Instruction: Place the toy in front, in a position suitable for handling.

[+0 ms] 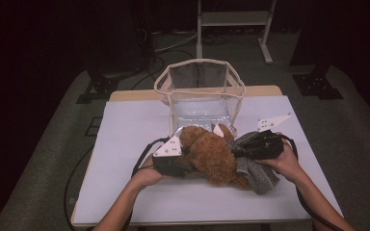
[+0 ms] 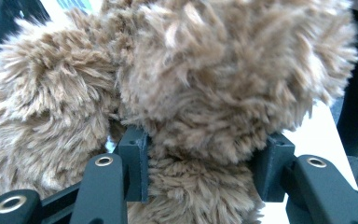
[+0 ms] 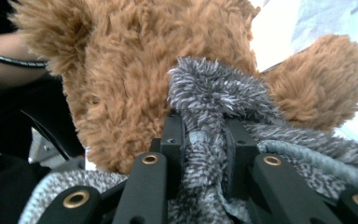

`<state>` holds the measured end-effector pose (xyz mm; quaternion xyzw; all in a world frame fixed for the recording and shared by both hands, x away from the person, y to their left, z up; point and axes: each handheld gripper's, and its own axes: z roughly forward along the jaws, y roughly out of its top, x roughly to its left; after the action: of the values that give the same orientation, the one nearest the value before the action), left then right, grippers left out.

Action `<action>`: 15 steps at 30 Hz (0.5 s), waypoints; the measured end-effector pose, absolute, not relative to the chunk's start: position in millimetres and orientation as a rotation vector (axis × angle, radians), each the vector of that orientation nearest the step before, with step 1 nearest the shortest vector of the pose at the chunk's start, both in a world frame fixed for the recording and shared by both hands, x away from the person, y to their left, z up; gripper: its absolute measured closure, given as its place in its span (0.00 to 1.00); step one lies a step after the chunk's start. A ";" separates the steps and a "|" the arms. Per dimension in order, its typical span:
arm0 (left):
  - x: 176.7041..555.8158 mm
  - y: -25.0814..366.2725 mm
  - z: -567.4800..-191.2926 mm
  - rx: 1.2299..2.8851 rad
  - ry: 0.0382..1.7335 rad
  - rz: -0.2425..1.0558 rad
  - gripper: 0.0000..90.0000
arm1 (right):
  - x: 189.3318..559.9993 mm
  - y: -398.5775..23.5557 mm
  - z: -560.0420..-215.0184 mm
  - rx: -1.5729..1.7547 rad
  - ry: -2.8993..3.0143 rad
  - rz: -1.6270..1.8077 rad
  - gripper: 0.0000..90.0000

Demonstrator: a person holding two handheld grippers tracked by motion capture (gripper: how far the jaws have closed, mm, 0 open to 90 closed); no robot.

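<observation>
High view: the bear lies on the white tabletop, just in front of the clear bag, whose mouth stands open. The left tool comes in at the bear's left side, the right tool at its right, where the grey cloth spreads out from under the bear toward the near edge. Judging from this, the work in hand is getting a sound hold on both sides of the bear so it can go up and into the bag behind it.

Left gripper view: the left tool has its jaws about a third open with a thick fold of the bear between them, and both pads are sunk in the fur. A bite on fur alone would slip, so it should press through to the stuffing before any lift.

Right gripper view: the right tool is clamped almost fully shut on a bunched ridge of the cloth, with the bear just behind it. Its hold is on cloth, not on the bear itself.

To do this well, I'd raise both hands together and level, keep the cloth taut against the bear, and steer clear of the bag's near rim on the way over.
</observation>
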<state>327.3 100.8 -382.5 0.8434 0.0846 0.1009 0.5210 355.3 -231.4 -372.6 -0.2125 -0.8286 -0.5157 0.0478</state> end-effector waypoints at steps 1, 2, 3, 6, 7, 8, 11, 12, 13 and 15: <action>328.1 102.2 -377.0 2.010 0.200 0.250 0.54 | 355.4 -231.4 -372.0 -0.646 -2.519 -1.583 0.81; 328.4 103.4 -372.4 2.007 0.198 0.256 0.54 | 355.0 -231.1 -370.7 -0.648 -2.504 -1.597 0.82; 328.6 105.7 -362.4 2.008 0.183 0.276 0.54 | 354.8 -230.5 -369.7 -0.645 -2.493 -1.610 0.82; 327.5 110.8 -342.7 2.014 0.157 0.318 0.54 | 353.9 -225.3 -365.0 -0.618 -2.461 -1.648 0.82; 326.8 113.0 -335.5 2.021 0.143 0.338 0.54 | 353.4 -223.2 -363.7 -0.613 -2.453 -1.660 0.82; 325.8 114.8 -328.8 2.027 0.128 0.351 0.54 | 353.1 -221.1 -362.7 -0.603 -2.442 -1.674 0.82; 322.3 117.1 -317.2 2.069 0.088 0.371 0.54 | 350.8 -215.3 -362.7 -0.568 -2.427 -1.674 0.82; 321.2 115.5 -318.0 2.085 0.081 0.367 0.54 | 350.6 -214.2 -364.7 -0.560 -2.434 -1.646 0.81; 320.6 114.1 -319.4 2.096 0.076 0.365 0.54 | 351.1 -215.2 -366.8 -0.567 -2.439 -1.634 0.81; 320.1 111.7 -321.6 2.082 0.077 0.353 0.54 | 352.4 -222.6 -367.5 -0.601 -2.448 -1.623 0.81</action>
<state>320.1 111.7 -321.6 0.8578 0.0315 0.1454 0.4920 352.4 -222.6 -367.5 -0.2000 -0.8145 -0.5399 0.0717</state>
